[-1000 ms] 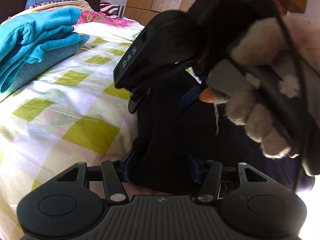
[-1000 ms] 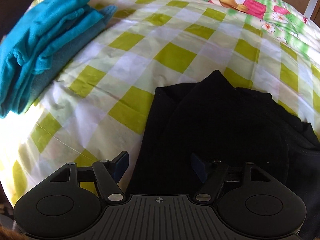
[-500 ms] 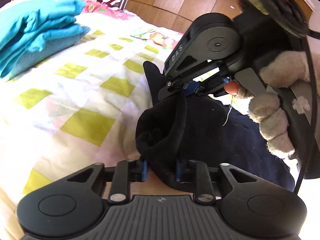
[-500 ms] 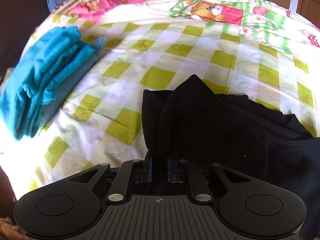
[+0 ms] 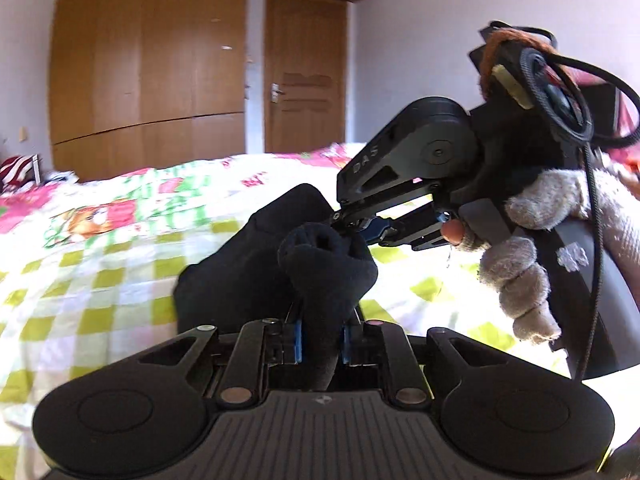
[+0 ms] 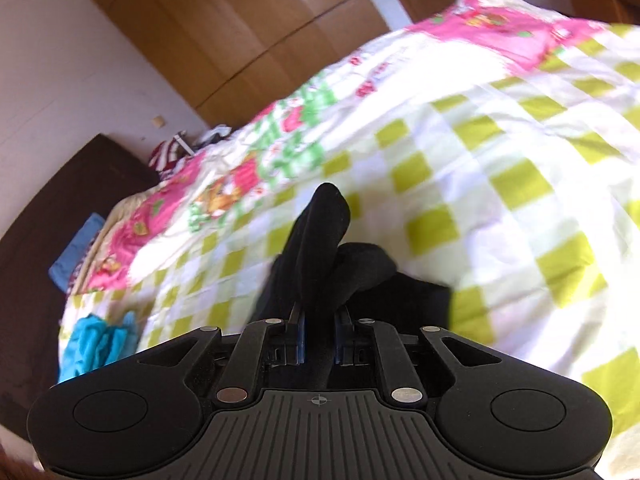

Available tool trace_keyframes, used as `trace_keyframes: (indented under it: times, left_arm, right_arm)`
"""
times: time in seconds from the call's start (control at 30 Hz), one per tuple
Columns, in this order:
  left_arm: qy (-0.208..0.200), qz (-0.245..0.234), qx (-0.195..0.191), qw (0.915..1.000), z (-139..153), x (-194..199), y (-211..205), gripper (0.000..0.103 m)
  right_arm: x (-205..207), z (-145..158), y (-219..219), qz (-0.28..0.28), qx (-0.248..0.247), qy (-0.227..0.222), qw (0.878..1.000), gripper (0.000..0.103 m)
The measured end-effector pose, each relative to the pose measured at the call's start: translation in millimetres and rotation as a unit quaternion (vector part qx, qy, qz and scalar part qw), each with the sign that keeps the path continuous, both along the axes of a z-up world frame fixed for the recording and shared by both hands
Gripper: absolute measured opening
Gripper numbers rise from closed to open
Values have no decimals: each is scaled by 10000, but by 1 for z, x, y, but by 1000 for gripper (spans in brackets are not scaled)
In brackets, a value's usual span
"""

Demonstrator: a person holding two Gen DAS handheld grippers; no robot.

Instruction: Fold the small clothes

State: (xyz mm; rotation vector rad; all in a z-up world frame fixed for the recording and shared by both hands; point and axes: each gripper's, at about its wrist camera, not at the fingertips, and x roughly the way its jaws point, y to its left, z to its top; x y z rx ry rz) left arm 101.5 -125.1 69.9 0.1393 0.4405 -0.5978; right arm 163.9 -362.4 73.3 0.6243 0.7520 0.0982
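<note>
A black garment [image 5: 256,264] hangs lifted above the checked bedspread [image 5: 100,272], bunched into folds. My left gripper [image 5: 320,340] is shut on a thick fold of it. In the left wrist view my right gripper [image 5: 362,229] comes in from the right, held by a hand in a fuzzy grey glove [image 5: 520,276], and pinches the same cloth a little farther along. The right wrist view shows my right gripper [image 6: 319,338] shut on the black garment [image 6: 320,240], whose upper edge stands up in a peak over the bedspread [image 6: 500,160].
Folded teal clothes [image 6: 96,344] lie at the bed's left edge beside a dark headboard [image 6: 36,240]. A blue item [image 6: 76,252] lies near the pillows. A wooden wardrobe [image 5: 148,72] and door [image 5: 306,80] stand beyond the bed.
Both grippers have risen and tilted up with the black garment, lifting it off the bedspread. A second ago both were open over the flat garment; they then shut on it.
</note>
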Motion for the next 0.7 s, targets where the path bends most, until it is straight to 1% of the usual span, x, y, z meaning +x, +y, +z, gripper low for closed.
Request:
trace_keyframes:
  times: [0.03, 0.1, 0.13, 0.17, 0.2, 0.23, 0.3, 0.33, 0.4, 0.43, 0.47, 0.5, 0.53, 0.57, 0.6, 0.7]
  left_arm:
    - [114, -187, 236, 9995, -11, 3, -19, 31]
    - [315, -392, 651, 9966, -31, 7, -43, 31]
    - [324, -445, 841, 9949, -38, 4, -53, 31]
    - [281, -472, 992, 9935, -42, 1, -58, 31]
    - [217, -487, 1091, 9926, -44, -1, -60, 31]
    - [160, -499, 1167, 9918, -45, -2, -60, 31]
    - [73, -499, 1252, 9908, -46, -15, -66, 33]
    - [39, -482, 1272, 9907, -44, -15, -65, 33]
    - [-62, -446, 1347, 9899, -43, -16, -67, 35]
    - [-128, -466, 1405, 9889, -42, -22, -68, 36]
    - [-204, -494, 1458, 9879, -41, -27, -68, 40]
    - [-277, -531, 1494, 9870, -41, -32, -68, 43]
    - [-332, -578, 1505, 9864, -40, -37, -66, 45]
    - [-377, -623, 1498, 9860, -40, -43, -64, 45]
    - [-368, -693, 1469, 9860, -39, -45, -62, 46]
    - [-171, -1043, 1259, 9864, -36, -48, -56, 46]
  right_arm:
    - [0, -19, -12, -158, 84, 200, 9996, 13]
    - [-4, -46, -24, -264, 273, 368, 9986, 14]
    - [-6, -55, -28, -274, 430, 361, 9980, 15]
    - [-8, -61, -31, -304, 610, 322, 9972, 19]
    - [-12, -65, -38, -339, 806, 282, 9958, 19]
    - [-13, -66, -39, -317, 875, 224, 9954, 20]
    - [-11, -64, -39, -333, 867, 149, 9956, 29]
    - [-10, -63, -42, -344, 902, 123, 9953, 34]
    - [-8, -61, -46, -323, 1093, 46, 9935, 55]
    - [-4, -59, -45, -233, 1199, 21, 9925, 58]
    - [2, -57, -44, -180, 1211, 31, 9925, 60]
    - [7, -54, -42, -212, 1091, 79, 9938, 58]
    - [11, -52, -38, -281, 834, 198, 9959, 53]
    - [14, -50, -34, -294, 523, 335, 9976, 38]
    - [18, -50, -30, -276, 282, 442, 9982, 33]
    - [22, -50, -26, -146, -55, 579, 9982, 31]
